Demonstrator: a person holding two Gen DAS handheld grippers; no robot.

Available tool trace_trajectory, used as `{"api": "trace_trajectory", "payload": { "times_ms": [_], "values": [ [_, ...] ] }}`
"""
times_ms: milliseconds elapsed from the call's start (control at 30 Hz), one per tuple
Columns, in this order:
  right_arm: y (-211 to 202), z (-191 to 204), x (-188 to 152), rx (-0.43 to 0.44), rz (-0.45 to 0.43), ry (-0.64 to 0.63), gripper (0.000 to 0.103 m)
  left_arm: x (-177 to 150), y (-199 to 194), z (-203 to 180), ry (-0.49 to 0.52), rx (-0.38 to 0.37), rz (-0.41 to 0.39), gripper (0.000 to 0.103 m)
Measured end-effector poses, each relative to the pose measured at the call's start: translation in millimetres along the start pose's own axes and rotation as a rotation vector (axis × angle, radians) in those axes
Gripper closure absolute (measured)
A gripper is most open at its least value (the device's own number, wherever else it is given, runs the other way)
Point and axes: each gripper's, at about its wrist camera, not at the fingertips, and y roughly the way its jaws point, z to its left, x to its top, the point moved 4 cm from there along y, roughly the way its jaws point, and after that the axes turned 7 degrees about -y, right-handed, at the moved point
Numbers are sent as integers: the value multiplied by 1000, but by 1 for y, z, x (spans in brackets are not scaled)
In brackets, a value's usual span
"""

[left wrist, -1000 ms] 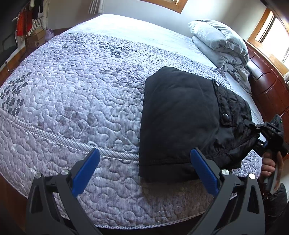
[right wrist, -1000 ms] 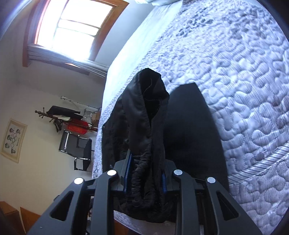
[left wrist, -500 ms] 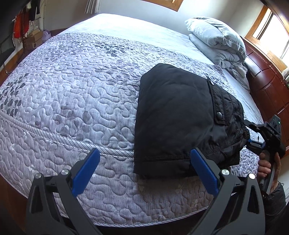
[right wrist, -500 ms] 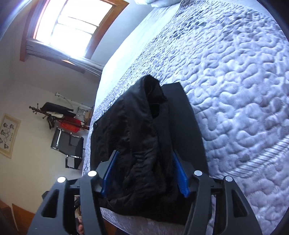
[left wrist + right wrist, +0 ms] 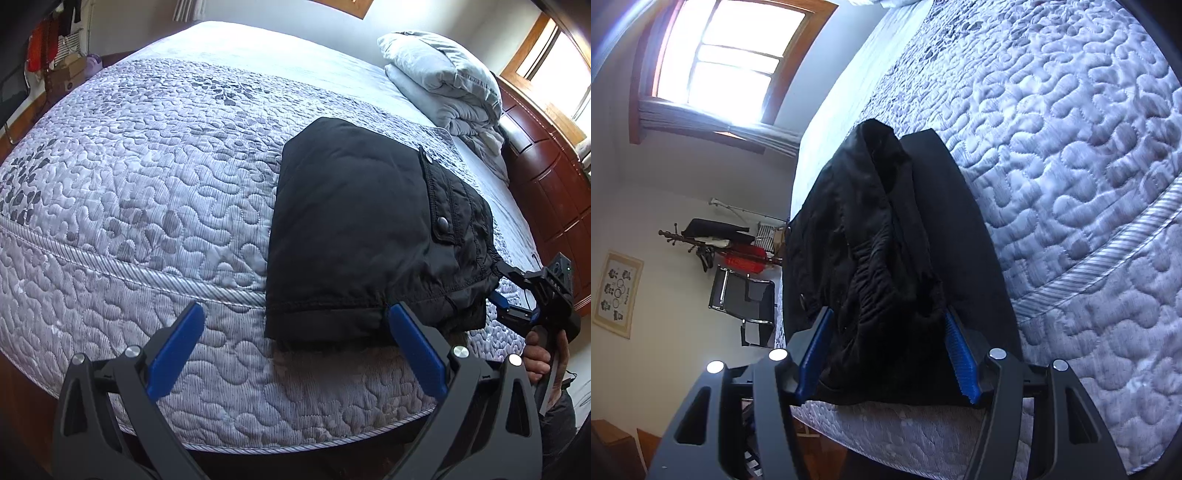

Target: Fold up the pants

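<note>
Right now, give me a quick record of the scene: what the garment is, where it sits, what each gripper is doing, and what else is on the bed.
garment: black pants, folded into a compact rectangle
location: on the quilted bedspread, near the bed's front edge
left gripper: open, holding nothing, hovering in front of the pants' near edge
right gripper: open, blue pads either side of the bunched waistband end, not clamped
also on bed: folded grey duvet at the far corner
fold status: looks finished

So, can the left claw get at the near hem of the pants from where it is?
Probably yes: the left claw is open, and the pants hem lies just ahead, uncovered.
</note>
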Motion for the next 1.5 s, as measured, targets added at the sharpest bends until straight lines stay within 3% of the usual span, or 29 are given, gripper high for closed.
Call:
{"api": "trace_trajectory", "payload": {
  "times_ms": [33,200,367,767,867,1067,1100,1133,1200,1367,1500],
  "values": [
    [0,0,0,-11,-1,-4,57,0,0,0,1,1,0,3],
    [-1,12,3,-18,-12,-44,68,-2,0,-2,-7,0,5,3],
    [-9,21,11,-27,-24,-64,68,-3,1,-6,2,-6,9,3],
    [-5,-2,5,-46,-16,-43,68,2,-1,-8,33,22,-15,3],
    [-6,0,4,-71,-14,-62,61,4,-1,-9,38,35,-22,3],
    [-26,28,5,-229,-56,-209,45,8,-1,-9,68,86,-39,3],
    [-30,33,4,-260,-60,-234,37,8,-2,-9,69,93,-42,3],
    [-35,38,3,-300,-62,-257,23,9,-4,-9,70,101,-47,3],
    [-43,48,0,-345,-71,-294,17,11,-7,-9,69,102,-58,3],
    [-61,59,-14,-346,-67,-345,16,17,-20,-17,94,94,-52,3],
    [-72,58,-18,-390,-61,-387,16,26,-44,-35,169,116,-119,3]
  ]
}}
